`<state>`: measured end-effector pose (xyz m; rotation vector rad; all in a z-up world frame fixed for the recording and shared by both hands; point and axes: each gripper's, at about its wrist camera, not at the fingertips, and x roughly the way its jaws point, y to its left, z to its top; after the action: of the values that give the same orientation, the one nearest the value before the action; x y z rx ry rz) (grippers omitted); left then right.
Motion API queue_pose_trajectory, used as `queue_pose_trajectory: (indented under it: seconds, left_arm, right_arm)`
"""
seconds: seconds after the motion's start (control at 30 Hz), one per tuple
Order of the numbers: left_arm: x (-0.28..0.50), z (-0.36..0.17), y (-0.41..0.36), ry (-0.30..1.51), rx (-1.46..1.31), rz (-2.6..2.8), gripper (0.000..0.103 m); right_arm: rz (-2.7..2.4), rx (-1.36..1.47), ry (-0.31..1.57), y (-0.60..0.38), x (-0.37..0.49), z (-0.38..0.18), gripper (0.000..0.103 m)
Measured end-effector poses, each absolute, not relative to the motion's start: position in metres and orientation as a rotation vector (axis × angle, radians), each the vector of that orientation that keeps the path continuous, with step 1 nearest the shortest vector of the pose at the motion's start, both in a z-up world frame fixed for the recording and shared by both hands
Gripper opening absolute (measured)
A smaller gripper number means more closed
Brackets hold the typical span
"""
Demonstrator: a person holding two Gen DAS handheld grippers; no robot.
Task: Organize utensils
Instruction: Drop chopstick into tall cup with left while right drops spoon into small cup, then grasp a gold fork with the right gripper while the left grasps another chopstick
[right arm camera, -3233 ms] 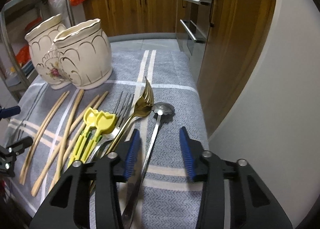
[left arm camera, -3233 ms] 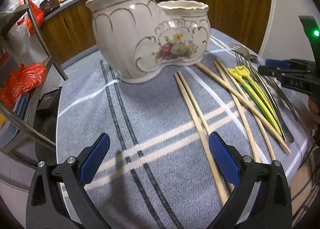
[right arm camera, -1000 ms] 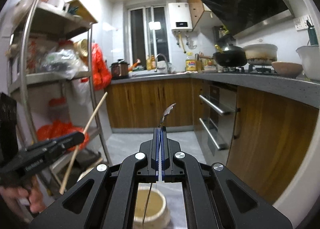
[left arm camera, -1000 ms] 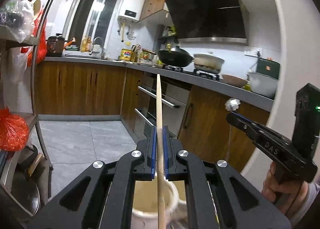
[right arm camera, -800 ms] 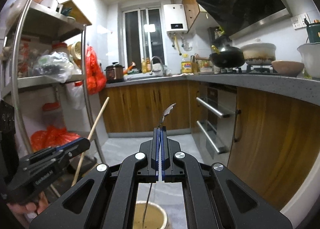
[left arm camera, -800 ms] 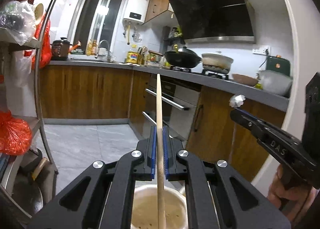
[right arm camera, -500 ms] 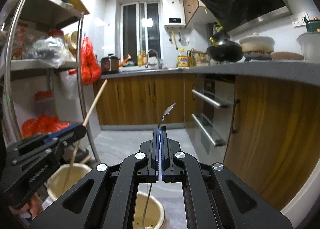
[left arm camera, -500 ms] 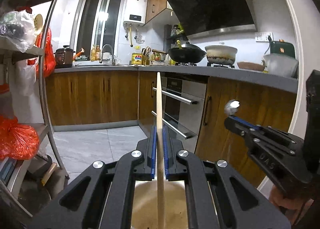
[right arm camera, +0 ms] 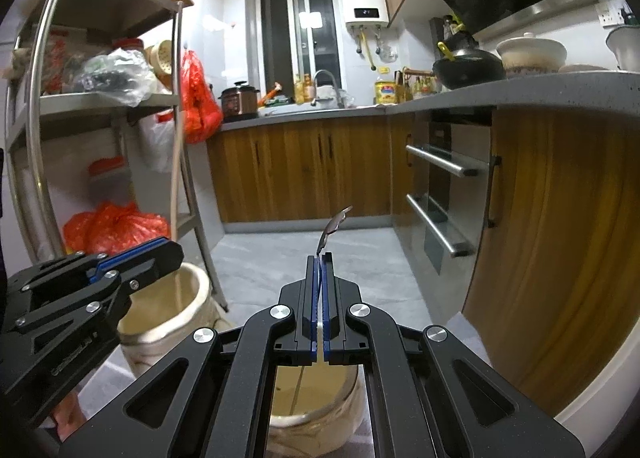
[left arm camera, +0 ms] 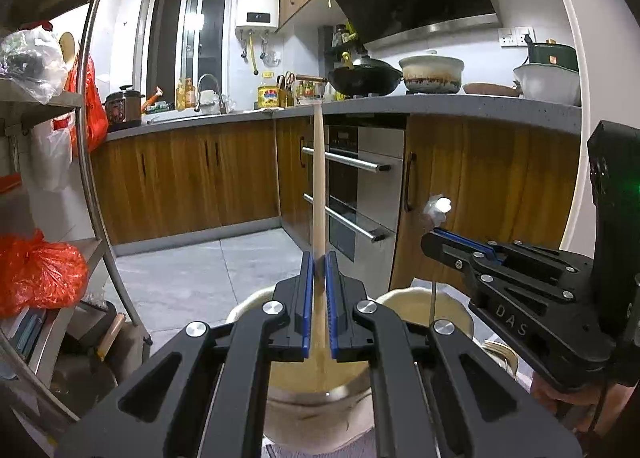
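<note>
While the wooden chopstick (left arm camera: pixel 319 178) stands bolt upright, its lower end dips into the mouth of the cream ceramic holder (left arm camera: pixel 256 300) and its top rises well above the pads. That stick looks light, stiff and smooth, so my read is that a pinch low on the shaft keeps it from swinging, though a slick round stick could twist in the pads. The left gripper (left arm camera: pixel 317 298) has its blue pads closed tight on it, no daylight either side. Over on the other side, the right gripper (right arm camera: pixel 319 298) is clamped hard on a thin metal utensil (right arm camera: pixel 334 224), its handle dropping into the second, nearer compartment (right arm camera: pixel 352 382); whether that is a spoon or a ladle I cannot tell from this edge-on view. Steel like that is stiff, heavier than the stick, and slippery, so the flat of the handle is the place to hold. The holder itself looks fragile and top-open, so a drop from height could chip it. Behind them, wooden cabinets (right arm camera: pixel 304 174) and a metal rack (right arm camera: pixel 40 146) frame the kitchen.
</note>
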<state>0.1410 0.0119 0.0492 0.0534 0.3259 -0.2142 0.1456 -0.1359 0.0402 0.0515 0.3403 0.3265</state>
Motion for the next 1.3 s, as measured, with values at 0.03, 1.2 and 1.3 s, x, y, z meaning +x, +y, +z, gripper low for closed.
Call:
queue_pose_trajectory:
  seconds: [0.03,1.2,1.3]
  left_arm:
    - [0.142,0.049,0.012,0.335,0.051,-0.219,0.006]
    - [0.097,0.081,0.047,0.278,-0.01,-0.153,0.098]
    - [0.088,0.083,0.048,0.28,-0.012,-0.164,0.097]
  right_arm:
    - [0.329,0.053,0.344,-0.136,0.146,0.039,0.003]
    - [0.291,0.129,0.366,-0.182,0.114,0.048,0.098]
    - [0.255,0.128,0.371,-0.195,0.105,0.05,0.098]
